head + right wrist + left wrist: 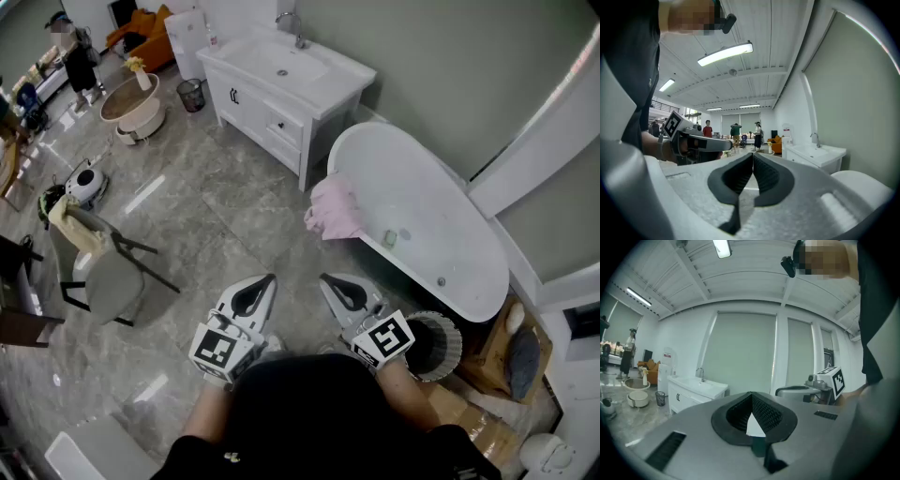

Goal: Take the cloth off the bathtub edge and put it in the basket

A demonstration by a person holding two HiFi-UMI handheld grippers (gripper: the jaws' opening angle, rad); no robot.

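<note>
My left gripper [266, 280] and right gripper [327, 278] sit close to my body, both with jaws pressed together on nothing. The ribbed round basket [452, 330] stands just beside my right hand (handy, I'd say). Ahead and slightly right, the soft pink cloth [333, 211] hangs crumpled over the near rim of the smooth white oval bathtub [349, 137], nearer my right gripper.

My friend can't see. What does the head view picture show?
A pink cloth hangs over the edge of a white bathtub. Nearer the camera, a person holds the left gripper and right gripper, both shut and empty, above the grey floor, with a round basket beside the right one.
</note>
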